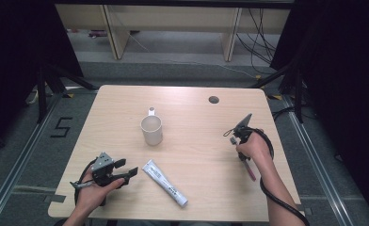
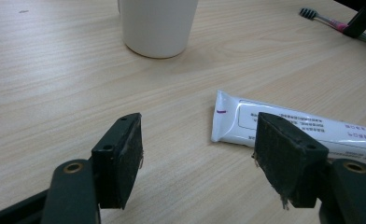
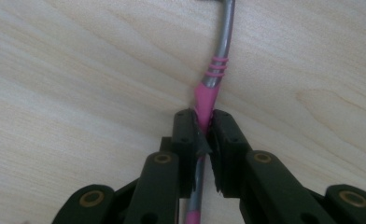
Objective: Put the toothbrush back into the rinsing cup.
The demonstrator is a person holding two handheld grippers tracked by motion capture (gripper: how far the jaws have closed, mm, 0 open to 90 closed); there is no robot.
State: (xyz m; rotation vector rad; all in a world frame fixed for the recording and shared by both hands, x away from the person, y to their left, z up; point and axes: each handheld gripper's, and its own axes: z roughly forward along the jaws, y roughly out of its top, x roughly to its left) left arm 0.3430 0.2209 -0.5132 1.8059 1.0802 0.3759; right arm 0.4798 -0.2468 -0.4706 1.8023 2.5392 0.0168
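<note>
The toothbrush (image 3: 208,91) lies on the desk (image 1: 196,155) at my right side, grey in the shaft with a pink grip section. My right gripper (image 3: 203,125) is clamped on that pink section: both pads press against it from either side, and the handle runs down between the jaws and out below them. In the high view the toothbrush's (image 1: 248,168) pink end sticks out toward me from under my right hand (image 1: 254,147), near the desk's right edge. In the left gripper view its bristled head (image 2: 308,12) rests on the desk surface at the far right.

My left gripper (image 2: 200,149) hangs low over the near left part of the desk with its jaws spread wide and nothing between the pads. Just beyond its right-hand pad lies a white toothpaste tube (image 2: 284,126), flat on the desk, crimped end toward the gap between the jaws. In the high view this tube (image 1: 164,182) lies diagonally just beside my left hand (image 1: 95,190).

A white cup (image 1: 151,130) stands upright near the desk's centre, well apart from both grippers. A round cable hole (image 1: 213,100) sits near the far edge.
</note>
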